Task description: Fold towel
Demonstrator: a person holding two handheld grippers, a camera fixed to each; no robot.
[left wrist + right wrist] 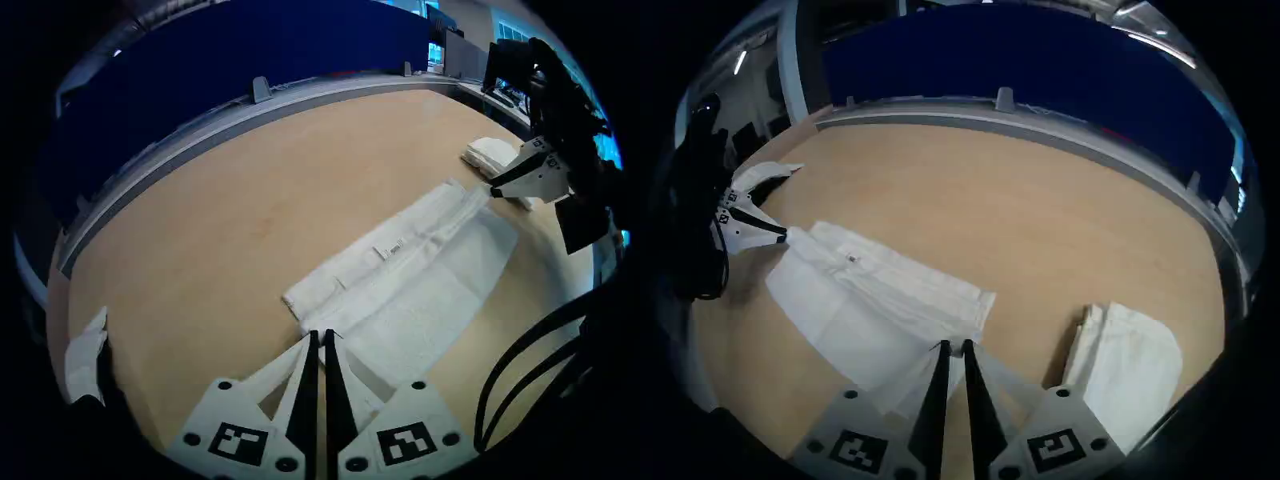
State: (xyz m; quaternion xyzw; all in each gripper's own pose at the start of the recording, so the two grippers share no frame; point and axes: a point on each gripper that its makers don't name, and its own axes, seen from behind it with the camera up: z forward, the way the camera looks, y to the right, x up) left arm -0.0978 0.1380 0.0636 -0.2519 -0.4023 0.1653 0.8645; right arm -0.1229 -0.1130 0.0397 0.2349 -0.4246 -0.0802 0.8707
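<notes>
The left claw [320, 342] is pinched closed on one end of the towel [416, 280], which lies stretched in a long, partly folded strip across the wooden bench [240, 208]. The right claw [952, 350] grips the opposite end. A folded cloth [1128, 364] lies on the bench near that end.

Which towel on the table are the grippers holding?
The long towel, spread out between the left gripper and the right gripper, each pinching one end. The folded towel lies apart, untouched.
</notes>
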